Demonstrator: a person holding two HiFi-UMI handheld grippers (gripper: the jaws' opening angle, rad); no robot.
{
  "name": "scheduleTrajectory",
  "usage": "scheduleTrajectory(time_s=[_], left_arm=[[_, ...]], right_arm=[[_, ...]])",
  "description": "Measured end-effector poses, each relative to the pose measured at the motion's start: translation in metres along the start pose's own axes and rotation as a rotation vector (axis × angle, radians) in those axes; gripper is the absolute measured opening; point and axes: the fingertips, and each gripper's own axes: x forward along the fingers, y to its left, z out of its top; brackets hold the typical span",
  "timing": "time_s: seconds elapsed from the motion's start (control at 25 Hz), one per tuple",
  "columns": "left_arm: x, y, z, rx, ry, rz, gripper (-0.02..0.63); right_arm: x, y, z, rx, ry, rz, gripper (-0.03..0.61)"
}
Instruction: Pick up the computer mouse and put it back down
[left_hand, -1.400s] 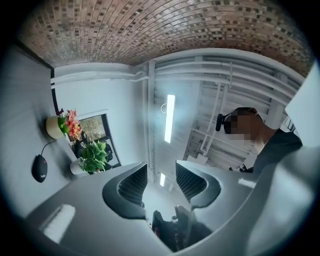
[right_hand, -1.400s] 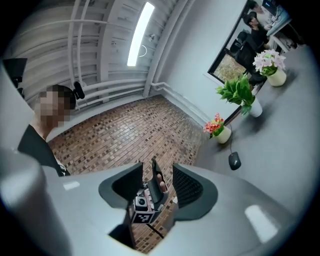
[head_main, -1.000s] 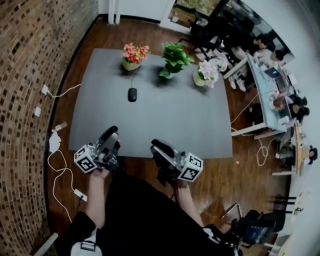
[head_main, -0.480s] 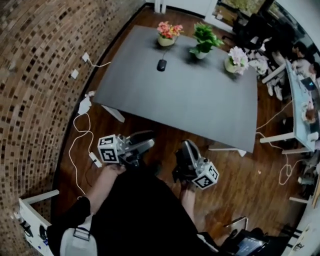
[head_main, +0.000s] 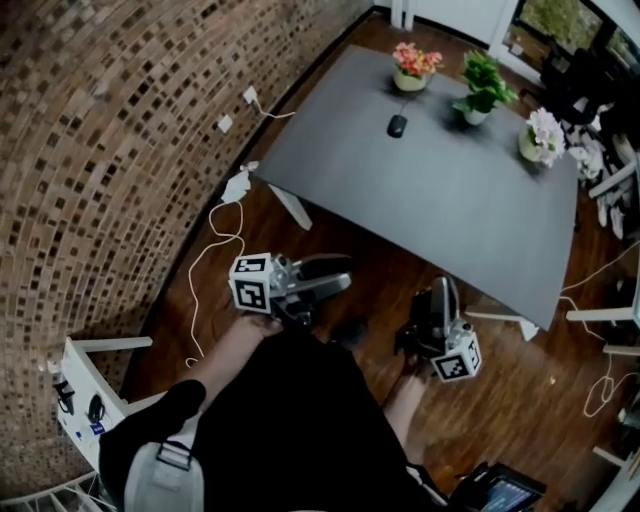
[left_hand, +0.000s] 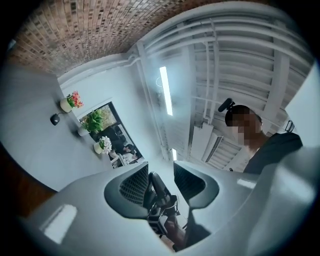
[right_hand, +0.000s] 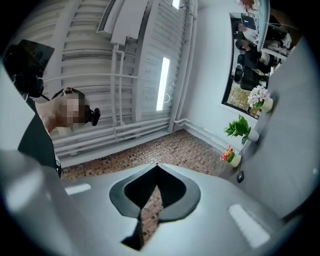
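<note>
While near brickwork (head_main: 100, 150), table (head_main: 430, 190) under mouse (head_main: 397, 125)

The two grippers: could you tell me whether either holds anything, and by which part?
Nothing is held. The left gripper has its jaws apart, empty; the right gripper has them shut on nothing; the black computer mouse lies on the grey table.

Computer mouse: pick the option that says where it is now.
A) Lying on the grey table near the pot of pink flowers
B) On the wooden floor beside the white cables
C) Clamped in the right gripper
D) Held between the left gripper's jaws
A: the computer mouse lies on the grey table just in front of the pot of pink flowers, far from the left gripper and the right gripper.
</note>
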Motion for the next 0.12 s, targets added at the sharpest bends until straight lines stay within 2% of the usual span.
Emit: scheduleTrajectory(time_s=[0.12], left_arm=[[-0.0089, -0.0107, 0.0057, 0.016, -0.017, -0.01, 0.152]], right_arm=[[0.0012, -0.0027, -0.0084, 0.018, -0.016, 0.0, 0.0]])
